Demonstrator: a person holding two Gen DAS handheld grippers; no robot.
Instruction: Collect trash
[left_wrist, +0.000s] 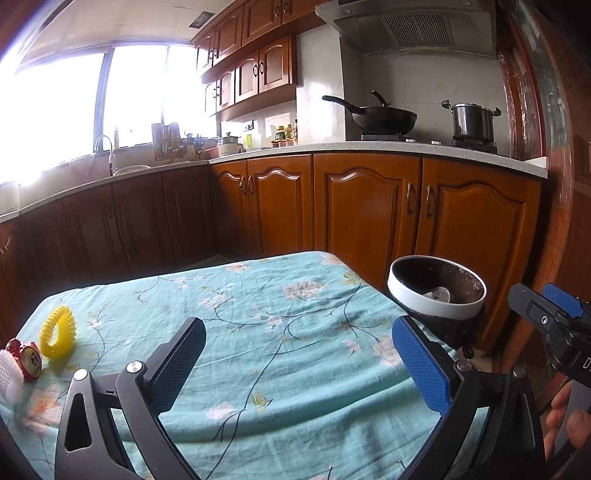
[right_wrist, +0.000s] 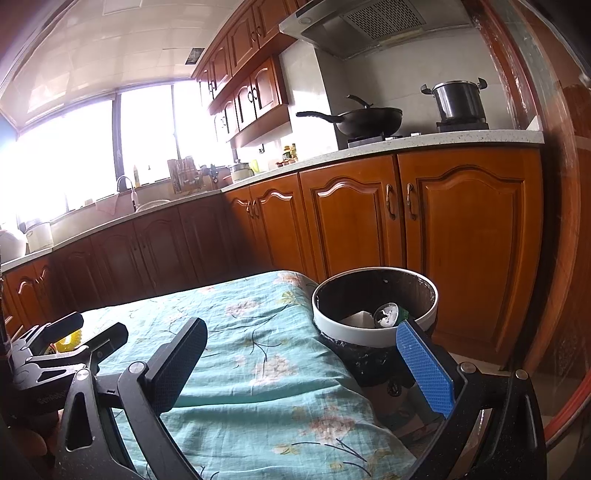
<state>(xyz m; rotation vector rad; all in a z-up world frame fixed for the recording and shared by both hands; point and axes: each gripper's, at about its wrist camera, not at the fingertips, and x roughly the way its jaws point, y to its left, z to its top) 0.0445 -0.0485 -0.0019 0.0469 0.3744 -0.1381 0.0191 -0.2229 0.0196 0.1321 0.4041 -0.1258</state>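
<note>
Left wrist view: left gripper (left_wrist: 299, 360) spread wide over the flowery teal tablecloth (left_wrist: 258, 314), nothing in it. A crushed red can (left_wrist: 26, 356) and yellow ring (left_wrist: 57, 332) lie at the cloth's left edge, wooden kitchen cabinets (left_wrist: 369, 206) behind. Right wrist view: right gripper (right_wrist: 303, 363) also released and empty; the bin (right_wrist: 375, 306) just off the table corner already has a can (right_wrist: 386, 315) inside.

A home kitchen: wooden cabinets (left_wrist: 369, 206), a wok (left_wrist: 384, 119) under a range hood (left_wrist: 406, 29).
</note>
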